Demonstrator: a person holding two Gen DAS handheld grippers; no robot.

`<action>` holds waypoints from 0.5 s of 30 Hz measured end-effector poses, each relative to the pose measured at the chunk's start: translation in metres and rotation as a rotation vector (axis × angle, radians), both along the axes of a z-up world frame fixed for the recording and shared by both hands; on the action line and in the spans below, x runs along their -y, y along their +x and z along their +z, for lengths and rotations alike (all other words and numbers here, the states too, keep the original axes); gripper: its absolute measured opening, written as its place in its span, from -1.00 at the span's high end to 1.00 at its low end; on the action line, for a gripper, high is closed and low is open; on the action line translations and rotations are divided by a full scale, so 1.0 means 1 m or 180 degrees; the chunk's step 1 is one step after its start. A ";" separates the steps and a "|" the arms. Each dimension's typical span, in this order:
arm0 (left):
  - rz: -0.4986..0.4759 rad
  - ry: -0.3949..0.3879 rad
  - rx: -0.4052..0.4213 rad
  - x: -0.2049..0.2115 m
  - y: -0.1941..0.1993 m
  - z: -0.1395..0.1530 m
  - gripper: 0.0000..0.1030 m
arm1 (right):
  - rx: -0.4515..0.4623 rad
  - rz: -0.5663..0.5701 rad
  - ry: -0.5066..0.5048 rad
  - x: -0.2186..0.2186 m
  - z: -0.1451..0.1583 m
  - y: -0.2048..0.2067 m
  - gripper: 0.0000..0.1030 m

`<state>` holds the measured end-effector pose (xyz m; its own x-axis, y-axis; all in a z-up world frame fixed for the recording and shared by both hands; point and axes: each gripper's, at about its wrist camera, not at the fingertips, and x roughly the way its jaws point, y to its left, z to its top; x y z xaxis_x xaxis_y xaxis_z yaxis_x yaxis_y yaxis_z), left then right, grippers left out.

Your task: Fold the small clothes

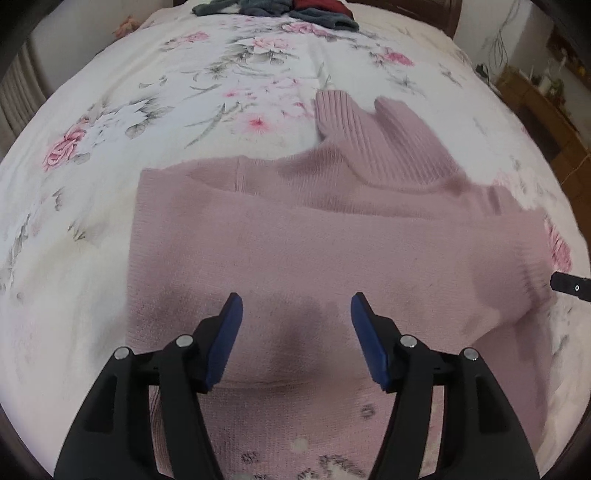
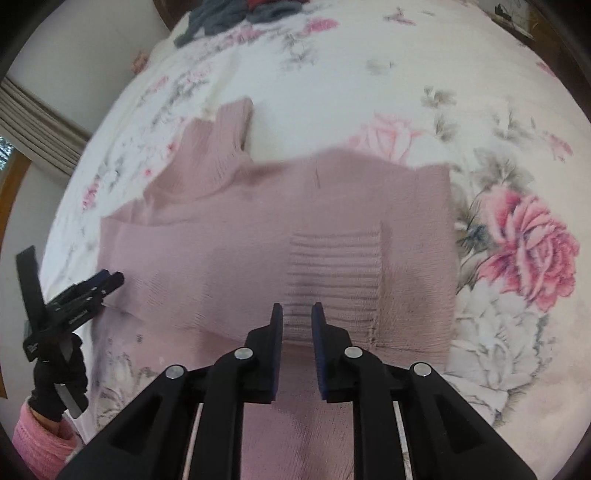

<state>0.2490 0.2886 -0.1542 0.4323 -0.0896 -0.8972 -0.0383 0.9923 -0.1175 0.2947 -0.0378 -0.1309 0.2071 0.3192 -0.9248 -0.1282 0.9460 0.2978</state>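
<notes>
The bed in front of you was covered with a white spread printed with pink roses, and a wall and pleated curtain stood to one side. Your pink sweater lay flat in the middle of the spread, its ribbed neck pointing toward the far end and a ribbed cuff folded across the body. At the far edge sat a loose heap of grey and red clothes; no basket or box showed anywhere. Your left gripper hovered over the sweater with its blue-padded fingers spread wide, holding nothing. Your right gripper hung over the ribbed cuff, fingers only slightly apart, with no cloth between them.
</notes>
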 end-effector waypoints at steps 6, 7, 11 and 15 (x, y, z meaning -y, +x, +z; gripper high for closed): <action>0.0050 0.0003 -0.0081 -0.024 -0.002 -0.025 -0.23 | -0.0150 -0.0088 -0.0105 0.018 -0.032 -0.002 0.73; 0.0044 -0.0028 -0.0075 -0.026 -0.003 -0.026 -0.23 | -0.0144 -0.0117 -0.0030 0.022 -0.035 -0.002 0.75; 0.0017 -0.0073 -0.0080 -0.029 -0.002 -0.027 -0.23 | -0.0161 -0.0175 0.0080 0.030 -0.039 -0.002 0.78; 0.0047 -0.0071 -0.0156 -0.025 0.001 -0.017 -0.21 | -0.0227 -0.0057 -0.0054 0.021 -0.031 0.004 0.71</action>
